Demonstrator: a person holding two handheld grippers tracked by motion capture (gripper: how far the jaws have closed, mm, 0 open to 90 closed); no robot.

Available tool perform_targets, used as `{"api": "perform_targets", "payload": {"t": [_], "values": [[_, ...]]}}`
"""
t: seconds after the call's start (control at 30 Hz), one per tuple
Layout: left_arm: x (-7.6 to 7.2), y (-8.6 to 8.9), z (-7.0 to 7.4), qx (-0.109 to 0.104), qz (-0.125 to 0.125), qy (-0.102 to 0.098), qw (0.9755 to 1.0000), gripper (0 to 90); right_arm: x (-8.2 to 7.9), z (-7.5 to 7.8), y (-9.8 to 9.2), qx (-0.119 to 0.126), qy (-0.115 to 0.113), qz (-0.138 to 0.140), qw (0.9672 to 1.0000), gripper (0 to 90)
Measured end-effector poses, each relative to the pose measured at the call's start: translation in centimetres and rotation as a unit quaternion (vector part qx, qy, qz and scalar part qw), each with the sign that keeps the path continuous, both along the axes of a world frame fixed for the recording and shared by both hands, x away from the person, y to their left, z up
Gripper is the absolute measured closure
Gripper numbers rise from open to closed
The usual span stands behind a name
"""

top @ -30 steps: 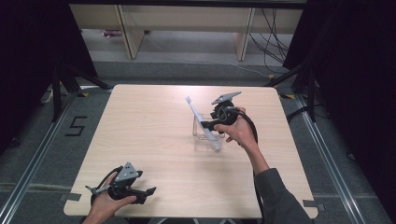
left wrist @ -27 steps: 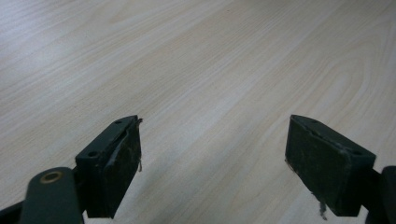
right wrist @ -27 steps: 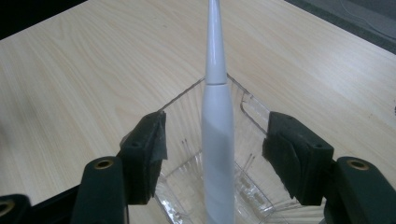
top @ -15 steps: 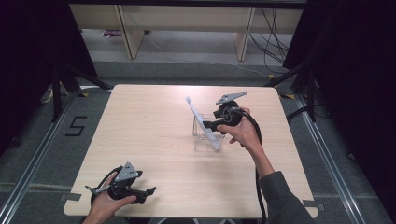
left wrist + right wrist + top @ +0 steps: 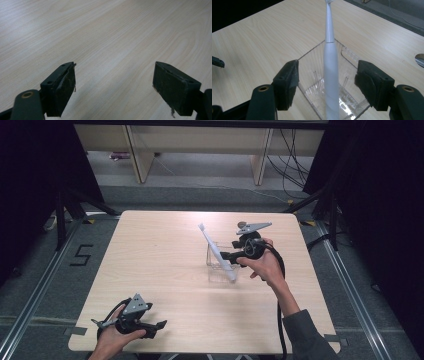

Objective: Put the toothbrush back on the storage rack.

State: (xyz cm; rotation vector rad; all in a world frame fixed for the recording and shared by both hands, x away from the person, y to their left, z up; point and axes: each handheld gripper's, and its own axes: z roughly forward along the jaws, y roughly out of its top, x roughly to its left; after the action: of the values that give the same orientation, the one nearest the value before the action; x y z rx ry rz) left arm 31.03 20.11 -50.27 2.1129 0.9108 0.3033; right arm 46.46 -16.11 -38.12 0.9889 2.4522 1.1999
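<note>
A white electric toothbrush stands tilted in a clear square plastic container right of the table's middle, brush head leaning up and to the far left. My right gripper sits just right of the container, open, with its jaws either side of the toothbrush handle and apart from it. My left gripper rests low at the table's near left corner, open, with only bare wood between its jaws.
The light wooden table ends close to my left gripper at the near edge. A cable trails from my right gripper past the forearm. Shelving and floor cables lie beyond the far edge.
My right gripper has drawn slightly back to the right from the toothbrush and container. The toothbrush stays leaning in the container. My left gripper has not moved.
</note>
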Motion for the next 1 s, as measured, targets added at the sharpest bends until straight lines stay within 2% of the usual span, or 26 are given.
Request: {"api": "perform_targets", "payload": {"t": [0.17, 0.2, 0.23, 0.3, 0.33, 0.37, 0.4, 0.43, 0.47, 0.5, 0.57, 0.6, 0.63, 0.67, 0.7, 0.77, 0.8, 0.9, 0.93, 1.0], "values": [[0.0, 0.0, 0.0, 0.001, -0.001, 0.0, 1.0, 18.0, -0.2, 0.1, -0.2, 0.004, 0.0, 0.001, 1.0, 34.0], [0.0, 0.0, 0.0, 0.001, -0.001, 0.0, 1.0, 18.0, -0.1, 0.2, -0.3, -0.001, -0.01, 0.005, 0.9999, 33.8], [0.0, 0.0, 0.0, 0.0, -0.001, 0.001, 1.0, 18.0, -0.3, 0.3, -0.3, 0.001, -0.002, 0.001, 1.0, 33.6], [0.0, 0.0, 0.0, 0.001, -0.001, 0.0, 1.0, 18.0, -0.4, 0.3, -0.5, 0.0, -0.013, 0.002, 0.9999, 33.4], [0.0, 0.0, 0.0, 0.0, 0.0, 0.0, 1.0, 18.0, -0.6, 0.3, -0.5, 0.009, -0.005, -0.007, 0.9999, 33.4], [0.0, 0.0, 0.0, 0.0, 0.0, 0.0, 1.0, 18.0, -0.6, 0.4, -0.7, 0.01, -0.005, 0.003, 0.9999, 33.4], [0.0, 0.0, 0.0, -0.001, 0.001, 0.001, 1.0, 18.0, -0.6, 0.5, -0.9, 0.004, -0.019, -0.002, 0.9998, 33.4], [0.0, 0.0, 0.0, -0.001, 0.0, 0.002, 1.0, 18.0, -0.8, 0.6, -0.9, 0.006, -0.008, -0.009, 0.9999, 33.4], [0.0, -0.1, -0.1, -0.003, 0.001, 0.003, 1.0, 18.0, -0.9, 0.6, -1.0, 0.01, -0.013, -0.009, 0.9998, 33.4], [0.0, 0.0, 0.0, 0.005, -0.003, 0.003, 1.0, 18.0, -0.9, 0.6, -1.1, 0.009, -0.019, -0.011, 0.9997, 33.4], [0.0, -0.1, -0.1, -0.002, 0.001, 0.003, 1.0, 18.0, -1.0, 0.8, -1.4, 0.001, -0.019, -0.009, 0.9998, 33.4], [0.0, 0.1, 0.0, 0.003, -0.002, 0.002, 1.0, 18.0, -1.1, 0.8, -1.4, 0.009, -0.016, -0.009, 0.9998, 33.4], [0.1, 0.1, 0.0, 0.004, -0.002, 0.003, 1.0, 18.0, -1.1, 0.9, -1.6, 0.001, -0.023, -0.006, 0.9997, 33.4], [0.1, 0.1, 0.0, 0.004, -0.002, 0.003, 1.0, 18.0, -1.2, 0.9, -1.6, 0.006, -0.012, -0.009, 0.9999, 33.4], [0.1, 0.1, 0.0, 0.004, -0.002, 0.003, 1.0, 18.0, -1.2, 0.8, -1.7, 0.01, -0.018, -0.01, 0.9997, 33.4], [0.0, 0.1, 0.0, 0.007, -0.003, 0.003, 1.0, 18.0, -1.3, 0.7, -1.9, 0.011, -0.012, -0.013, 0.9998, 33.4], [0.0, 0.0, 0.0, 0.004, -0.002, 0.003, 1.0, 18.0, -1.1, 0.6, -2.1, 0.012, -0.024, -0.007, 0.9996, 33.4], [0.1, 0.1, 0.0, 0.005, -0.002, 0.003, 1.0, 18.0, -1.3, 0.5, -2.4, 0.013, -0.026, -0.009, 0.9995, 33.4], [0.1, 0.1, 0.0, 0.004, -0.003, 0.003, 1.0, 18.0, -1.4, 0.5, -2.5, 0.019, -0.016, -0.015, 0.9996, 33.3], [0.0, 0.0, 0.0, -0.001, 0.001, 0.001, 1.0, 18.0, -1.5, 0.5, -2.6, 0.014, -0.021, -0.015, 0.9996, 32.5]]}}
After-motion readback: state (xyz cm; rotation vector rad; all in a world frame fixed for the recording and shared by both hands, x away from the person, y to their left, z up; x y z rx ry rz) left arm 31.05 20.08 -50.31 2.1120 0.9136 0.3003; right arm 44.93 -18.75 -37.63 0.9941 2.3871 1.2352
